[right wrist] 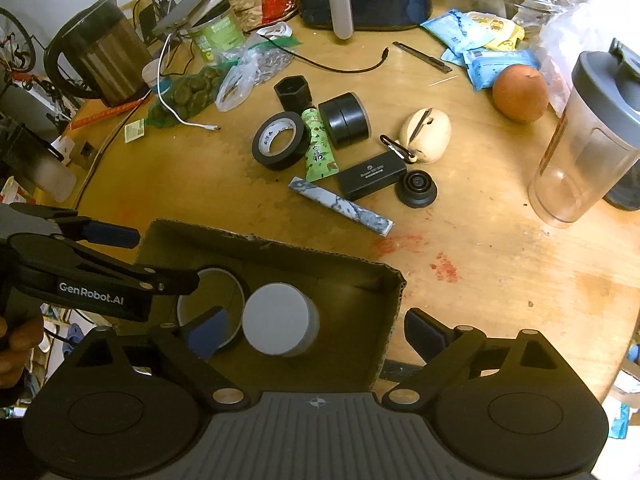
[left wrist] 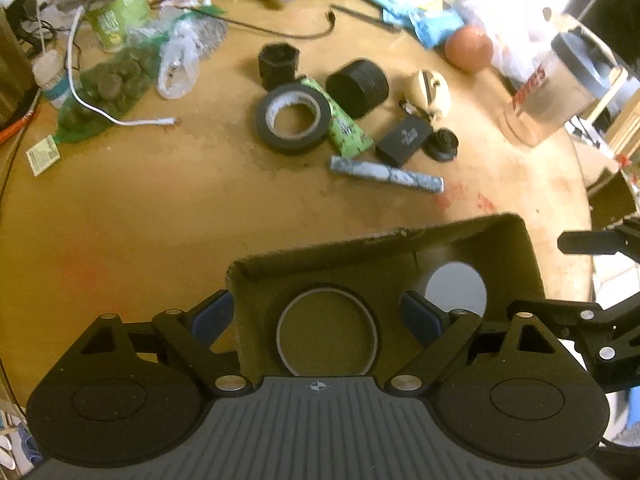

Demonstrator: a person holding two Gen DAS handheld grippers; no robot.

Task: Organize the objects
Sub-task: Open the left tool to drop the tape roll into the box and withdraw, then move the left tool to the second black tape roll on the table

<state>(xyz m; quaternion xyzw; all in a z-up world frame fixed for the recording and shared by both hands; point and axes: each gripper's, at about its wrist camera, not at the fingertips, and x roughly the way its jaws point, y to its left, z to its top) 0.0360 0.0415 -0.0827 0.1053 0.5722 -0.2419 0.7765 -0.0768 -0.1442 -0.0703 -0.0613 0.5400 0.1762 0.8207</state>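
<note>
**Both grippers spread over the box at the table's near edge**

Your left gripper (left wrist: 318, 312) tilts steeply down with jaws apart, straddling the left wall of the cardboard box (right wrist: 394, 280); nothing is clamped. Your right gripper (right wrist: 316, 334) is spread across the box's right wall, with the white-topped cylinder (right wrist: 278, 320) lying free inside beside a ring (left wrist: 326, 330). Bare table (left wrist: 140, 216) lies left of the box. Beyond, black tape (right wrist: 280, 140), a green tube (right wrist: 318, 148) and a marbled bar (right wrist: 340, 206) cluster together. The left gripper's side reads "GenRobot.AI".
</note>
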